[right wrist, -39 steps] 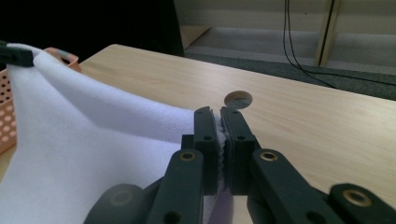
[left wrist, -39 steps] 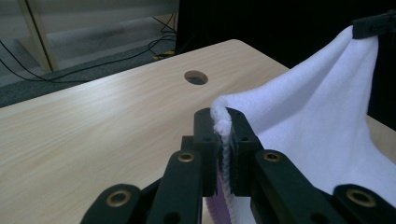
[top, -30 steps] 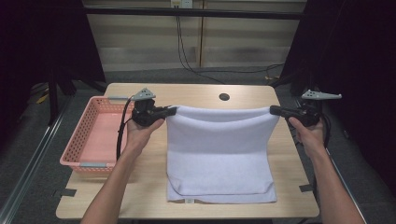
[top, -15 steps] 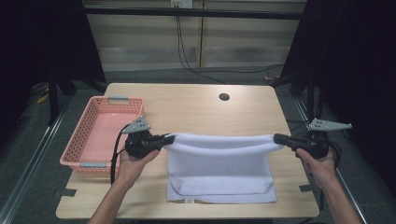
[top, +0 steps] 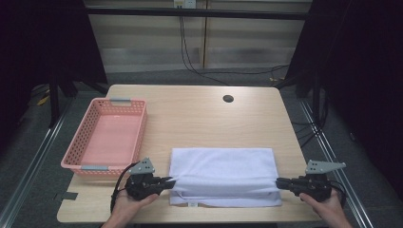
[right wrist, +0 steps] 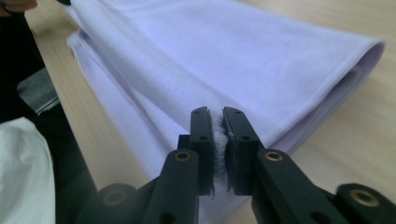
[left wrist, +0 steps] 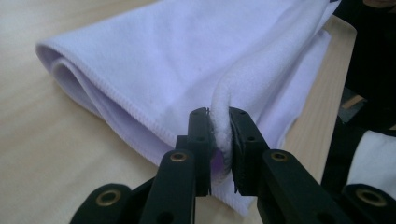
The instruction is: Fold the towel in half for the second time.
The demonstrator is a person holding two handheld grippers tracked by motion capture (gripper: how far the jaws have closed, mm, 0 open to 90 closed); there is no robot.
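Both hands have come down toward the near edge of the desk (top: 199,109), carrying the towel's (top: 222,168) far edge over onto its near half; it now lies folded flat beside the basket (top: 85,167); the left hand-held gripper (top: 167,182) and right hand-held gripper (top: 280,182) each clench a corner; releasing looks next.

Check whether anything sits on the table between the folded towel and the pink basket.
Nothing visible does. The towel lies folded, both grippers, left and right, shut on its near corners. Bare table separates it from the basket.
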